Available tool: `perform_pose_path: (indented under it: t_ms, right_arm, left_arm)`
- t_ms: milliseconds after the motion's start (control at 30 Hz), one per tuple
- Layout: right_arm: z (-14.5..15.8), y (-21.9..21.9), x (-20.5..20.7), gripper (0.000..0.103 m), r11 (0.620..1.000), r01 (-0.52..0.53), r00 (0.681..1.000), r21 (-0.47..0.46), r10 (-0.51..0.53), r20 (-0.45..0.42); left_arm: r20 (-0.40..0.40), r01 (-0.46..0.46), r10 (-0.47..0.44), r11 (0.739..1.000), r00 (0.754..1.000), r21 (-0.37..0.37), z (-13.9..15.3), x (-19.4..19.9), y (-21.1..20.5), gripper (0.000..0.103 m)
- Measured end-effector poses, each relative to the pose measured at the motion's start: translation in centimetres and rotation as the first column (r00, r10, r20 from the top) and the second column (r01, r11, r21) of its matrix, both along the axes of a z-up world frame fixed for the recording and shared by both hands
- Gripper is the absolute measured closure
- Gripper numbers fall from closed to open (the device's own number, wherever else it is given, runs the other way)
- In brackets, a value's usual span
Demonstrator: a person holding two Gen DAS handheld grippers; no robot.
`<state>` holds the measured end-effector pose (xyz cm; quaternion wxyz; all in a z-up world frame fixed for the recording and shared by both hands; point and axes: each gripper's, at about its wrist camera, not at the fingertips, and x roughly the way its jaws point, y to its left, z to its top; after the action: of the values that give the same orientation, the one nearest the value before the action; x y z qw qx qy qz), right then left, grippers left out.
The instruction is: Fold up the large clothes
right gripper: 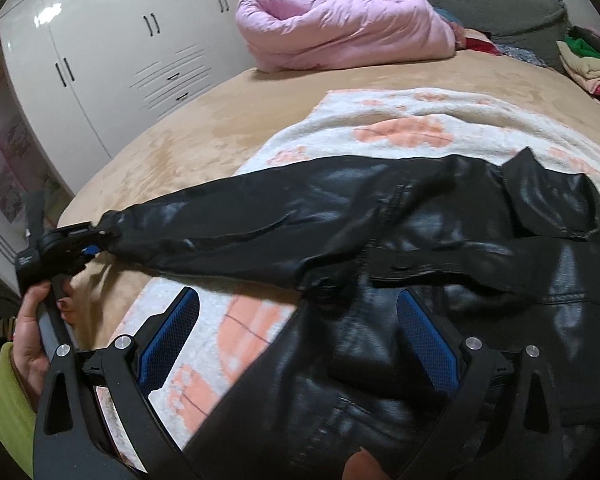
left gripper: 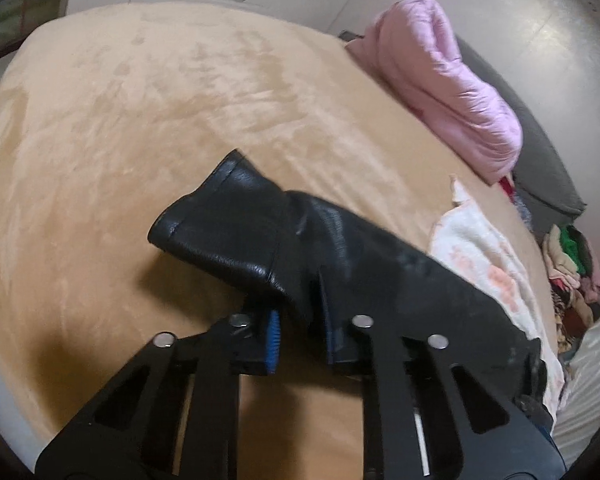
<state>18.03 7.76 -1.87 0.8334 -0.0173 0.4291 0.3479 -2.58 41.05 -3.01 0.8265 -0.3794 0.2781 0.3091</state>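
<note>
One shiny black leather jacket [right gripper: 440,240] lies flat on the white blanket with peach patches [right gripper: 400,120] on the tan bed [right gripper: 188,148]. Its one long sleeve [right gripper: 228,224] points left, stretched sideways. The left gripper [left gripper: 296,336] has its jaws clenched on the cuff [left gripper: 220,216]. The right gripper [right gripper: 298,332] hangs over the jacket, jaws wide apart. One rolled pink quilt [right gripper: 340,32] sits far back.

One jacket [right gripper: 400,240], two hand-held grippers [right gripper: 296,332]

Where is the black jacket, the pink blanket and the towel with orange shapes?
black jacket [right gripper: 380,208]: right wrist view, on the outstretched sleeve.
pink blanket [right gripper: 340,36]: right wrist view, on the middle of the bundle.
towel [right gripper: 400,128]: right wrist view, on an orange patch beyond the jacket.
</note>
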Motion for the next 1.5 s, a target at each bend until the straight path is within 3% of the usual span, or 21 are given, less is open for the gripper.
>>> perform_pose_path:
  t_ms: [300, 733, 1233, 1500]
  right_arm:
    - [3.2, -6.0, 0.0, 0.004, 0.993, 0.096, 0.995, 0.063, -0.098, 0.031]
    - [6.0, -14.5, -0.5, 0.004, 0.961, 0.234, 0.97, 0.148, -0.241, 0.033]
    - [6.1, -21.9, -1.1, 0.004, 0.911, 0.341, 0.937, 0.232, -0.349, -0.004]
    - [5.8, -25.1, -1.2, 0.005, 0.884, 0.387, 0.918, 0.262, -0.397, -0.015]
  left_arm:
    - [0.044, 0.08, -0.089, 0.982, 0.995, 0.172, 7.3, 0.9, -4.0, 0.102]
    - [0.061, 0.2, -0.225, 0.939, 0.972, 0.28, 13.2, 3.6, -10.1, 0.102]
    - [0.057, 0.331, -0.379, 0.862, 0.924, 0.384, 18.2, 7.5, -18.1, 0.103]
    - [0.052, 0.416, -0.479, 0.806, 0.876, 0.422, 19.8, 10.0, -23.4, 0.103]
